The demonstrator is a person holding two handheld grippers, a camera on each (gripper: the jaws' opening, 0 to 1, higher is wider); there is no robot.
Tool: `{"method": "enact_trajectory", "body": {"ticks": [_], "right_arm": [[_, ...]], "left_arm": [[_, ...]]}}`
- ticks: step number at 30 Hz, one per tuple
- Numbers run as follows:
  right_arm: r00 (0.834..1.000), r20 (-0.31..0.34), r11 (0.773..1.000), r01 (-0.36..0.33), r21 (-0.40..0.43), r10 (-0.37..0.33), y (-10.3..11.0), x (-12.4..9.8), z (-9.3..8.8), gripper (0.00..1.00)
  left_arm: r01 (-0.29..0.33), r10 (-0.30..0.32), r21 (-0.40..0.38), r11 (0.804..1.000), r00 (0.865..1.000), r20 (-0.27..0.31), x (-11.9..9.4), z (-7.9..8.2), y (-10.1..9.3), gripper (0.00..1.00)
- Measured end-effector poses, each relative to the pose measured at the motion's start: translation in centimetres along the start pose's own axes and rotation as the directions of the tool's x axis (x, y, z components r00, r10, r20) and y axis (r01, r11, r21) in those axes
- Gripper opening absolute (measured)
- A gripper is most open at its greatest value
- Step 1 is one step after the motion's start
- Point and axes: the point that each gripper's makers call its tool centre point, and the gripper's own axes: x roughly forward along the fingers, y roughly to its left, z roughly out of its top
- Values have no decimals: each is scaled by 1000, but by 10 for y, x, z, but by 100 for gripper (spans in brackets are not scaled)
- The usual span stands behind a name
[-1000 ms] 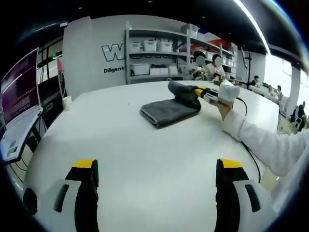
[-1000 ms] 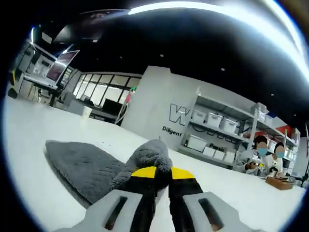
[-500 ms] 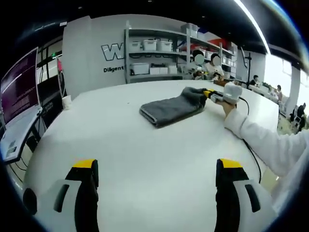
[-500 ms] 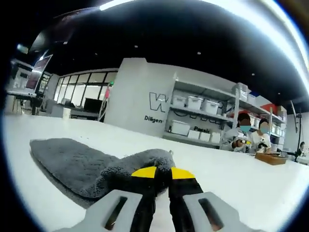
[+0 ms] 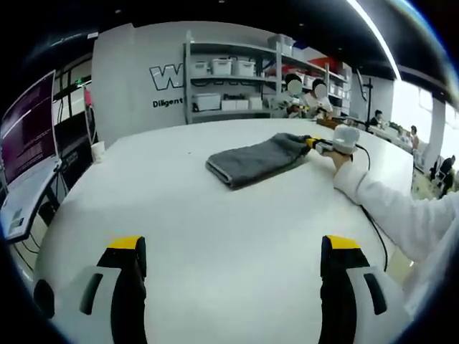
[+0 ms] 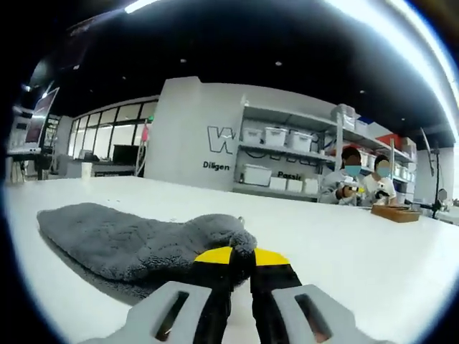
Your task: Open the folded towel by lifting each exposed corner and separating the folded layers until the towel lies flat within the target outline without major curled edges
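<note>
Yellow-tipped jaws of the right tool [image 6: 240,256] are pressed together on a corner of the grey folded terry towel [image 6: 136,240], which is pinched between them and bunched into a small hump just ahead of the tips. From that hump the rest of the towel is spread forward and to the left of the tool, lying low on the white bench [image 6: 358,251]. Beyond the bench, straight ahead of the tool, metal shelving with white storage boxes [image 6: 283,161] is seen against a grey wall, and two seated people are seen to its right.

The left tool [image 5: 233,247] is held with its jaws wide apart and nothing between them, above bare bench surface [image 5: 215,229]. Well ahead of it, and slightly to the right, the towel [image 5: 254,159] is seen lying on the bench as a folded grey slab. At the towel's far right end the right tool [image 5: 320,143] is seen gripping it, held by a hand [image 5: 338,161] in a white sleeve [image 5: 394,215] that reaches in from the right. Off to the left of the left tool, a monitor with a purple screen [image 5: 29,125] is seen beside the bench.
</note>
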Motion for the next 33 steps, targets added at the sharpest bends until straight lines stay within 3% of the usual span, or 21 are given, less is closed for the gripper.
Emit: {"method": "enact_trajectory", "body": {"ticks": [9,18,28,33], "right_arm": [[998,-62,999,19,38,-17,-7,-2,-15,2],[986,-164,998,46,49,-37,-11,-4,-39,3],[984,-172,999,36,-13,-38,-11,-8,-41,4],[989,-146,999,34,23,-31,-18,-14,-36,7]], "left_arm": [[0,0,-1,1000,1000,1,0,-1,-1,100],[0,0,0,1000,1000,4,-1,0,-1,100],[4,-4,2,1000,1000,1,-1,0,-1,100],[2,-2,-4,1000,1000,2,0,0,1,99]]}}
